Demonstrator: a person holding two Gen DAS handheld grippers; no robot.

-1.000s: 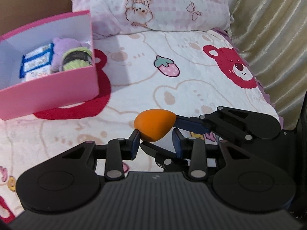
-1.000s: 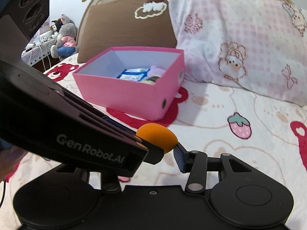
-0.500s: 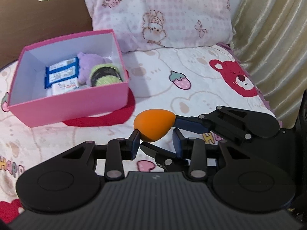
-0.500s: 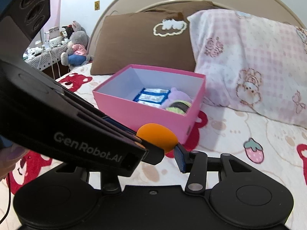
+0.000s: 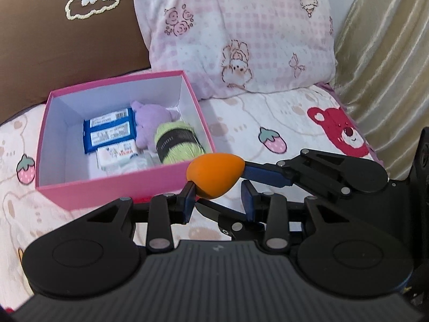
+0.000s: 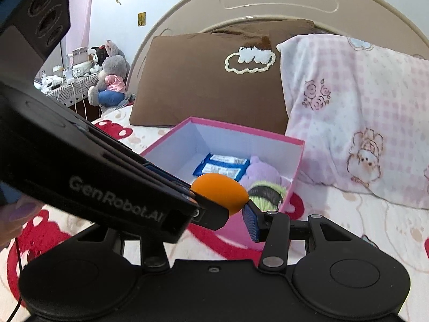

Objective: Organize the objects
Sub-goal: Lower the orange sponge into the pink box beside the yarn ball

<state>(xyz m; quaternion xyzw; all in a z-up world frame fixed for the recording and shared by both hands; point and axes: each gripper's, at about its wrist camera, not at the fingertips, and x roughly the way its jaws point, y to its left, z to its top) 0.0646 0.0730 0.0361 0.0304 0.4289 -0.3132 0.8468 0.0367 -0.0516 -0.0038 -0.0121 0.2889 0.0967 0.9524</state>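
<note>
Left wrist view
- Around: bedsheet (image 5: 268, 112) printed with bears and strawberries; brown pillow (image 5: 53, 40), pink checked pillow (image 5: 241, 32), beige curtain (image 5: 388, 53) at right.
- Pink box (image 5: 120, 190): open, on the sheet; holds blue packets (image 5: 110, 131), a white packet (image 5: 118, 155), a purple plush (image 5: 152, 123) and green yarn (image 5: 177, 145) with a black band.
- Orange sponge (image 5: 214, 177): egg-shaped, in the air just before the box's near corner.
- Left gripper (image 5: 217, 201): jaws spread around the sponge's underside; whether they grip it is unclear.
- Right gripper (image 5: 222, 187): enters from the right, clamped end to end on the sponge.

Right wrist view
- In the way: left gripper (image 6: 209, 213) crosses the frame, hiding one finger of the right gripper (image 6: 221, 212).
- Sponge (image 6: 219, 193): against the visible blue pad, in front of the box (image 6: 292, 177).
- Background: headboard (image 6: 268, 5), stuffed toys (image 6: 110, 80).
</note>
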